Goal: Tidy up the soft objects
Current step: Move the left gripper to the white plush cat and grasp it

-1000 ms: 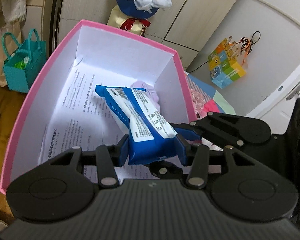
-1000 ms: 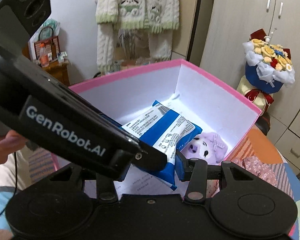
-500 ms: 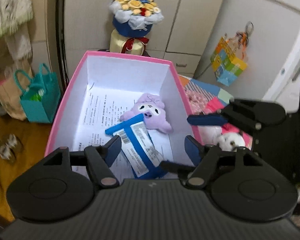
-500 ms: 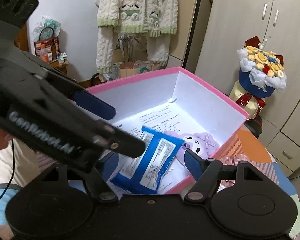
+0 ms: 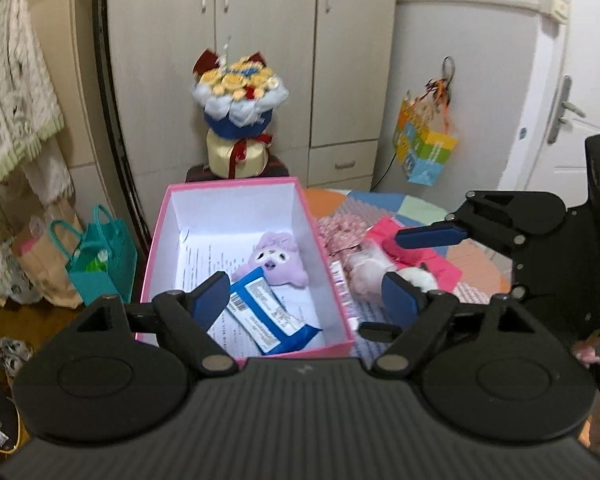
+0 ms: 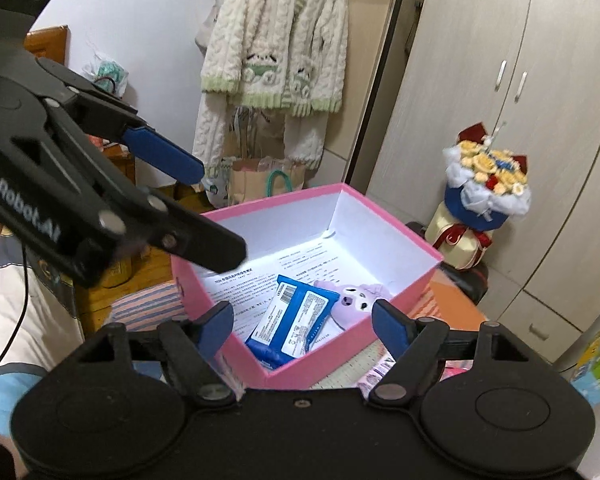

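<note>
Blue-padded fingers of the left gripper point(image 5: 306, 300) spread wide and holding nothing, hovering above the near end of the pink box point(image 5: 328, 264). Same for the right gripper point(image 6: 304, 326): jaws apart, empty, poised over the box's near corner. Inside the box, on a printed paper sheet point(image 5: 204, 256) lining the white floor, a blue wet-wipes pack point(image 5: 272, 318) lying flat toward the near wall, its far end touching a purple plush toy point(image 5: 274, 262) that rests against the right-hand wall. From the right wrist view, the same wipes pack point(image 6: 292, 320) and plush point(image 6: 358, 300) side by side in the near corner, with the left gripper's arm crossing the upper left of the picture. Just right of the box, on a patchwork-patterned cloth point(image 5: 380, 204), a white fluffy toy point(image 5: 374, 270) and a pink item point(image 5: 436, 262), partly hidden behind the gripper pads. Left of the box, on the floor, a teal gift bag point(image 5: 100, 266). Farther back, a flower bouquet point(image 5: 240, 120) on a dark stool before pale wardrobe doors point(image 5: 260, 40); a colourful paper bag point(image 5: 424, 148) hanging to the right; a cream knitted cardigan point(image 6: 276, 40) hanging at the far left.
</note>
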A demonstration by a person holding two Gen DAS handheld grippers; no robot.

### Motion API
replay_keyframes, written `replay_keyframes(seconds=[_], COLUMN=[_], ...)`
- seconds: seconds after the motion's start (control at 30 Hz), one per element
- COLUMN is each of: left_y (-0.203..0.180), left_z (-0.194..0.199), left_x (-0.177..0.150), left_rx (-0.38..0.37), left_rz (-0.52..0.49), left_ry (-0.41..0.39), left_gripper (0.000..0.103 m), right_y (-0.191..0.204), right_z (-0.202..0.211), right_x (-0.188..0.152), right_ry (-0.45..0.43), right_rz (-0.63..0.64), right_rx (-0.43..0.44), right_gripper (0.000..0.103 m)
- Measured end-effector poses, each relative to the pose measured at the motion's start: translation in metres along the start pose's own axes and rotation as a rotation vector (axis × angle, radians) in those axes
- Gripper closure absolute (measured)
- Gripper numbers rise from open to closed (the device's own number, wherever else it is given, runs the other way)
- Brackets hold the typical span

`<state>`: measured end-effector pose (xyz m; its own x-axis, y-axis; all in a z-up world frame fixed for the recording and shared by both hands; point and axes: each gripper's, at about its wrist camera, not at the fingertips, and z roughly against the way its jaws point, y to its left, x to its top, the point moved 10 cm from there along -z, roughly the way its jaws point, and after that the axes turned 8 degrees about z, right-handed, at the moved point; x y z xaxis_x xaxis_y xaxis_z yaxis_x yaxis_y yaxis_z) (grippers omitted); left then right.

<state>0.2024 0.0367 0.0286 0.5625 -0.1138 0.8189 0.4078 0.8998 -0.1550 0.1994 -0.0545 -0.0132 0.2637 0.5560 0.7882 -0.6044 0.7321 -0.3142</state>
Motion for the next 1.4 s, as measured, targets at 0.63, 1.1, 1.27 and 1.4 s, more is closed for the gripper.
replay_keyframes(seconds=[0.63,1.1,1.27,1.4], left_y=[-0.126,-0.125,-0.117,-0.110], left_z=[-0.016,-0.163,-0.190,-0.204], left_x=[-0.065,-0.119,-0.118,-0.110], left_rx=[-0.227,-0.284,-0.265,-0.157], left_rz=[-0.152,0.064,0.123,0.080], left_ry=[-0.013,0.237,0.219,0.103], left_gripper=[0.007,0.010,0.011,0.013], right_y=[-0.042,-0.051,-0.066,-0.073], right_z=[0.098,0.014,-0.015,-0.034], right_x=[-0.137,-0.193,-0.198,-0.201], right_ry=[-0.131,-0.081,-0.076,-0.065], right_rz=[-0.238,-0.178,-0.230,-0.289], right_rx=[-0.091,-0.098,-0.082,-0.066], right_gripper=[0.011,0.011,0.011,0.011])
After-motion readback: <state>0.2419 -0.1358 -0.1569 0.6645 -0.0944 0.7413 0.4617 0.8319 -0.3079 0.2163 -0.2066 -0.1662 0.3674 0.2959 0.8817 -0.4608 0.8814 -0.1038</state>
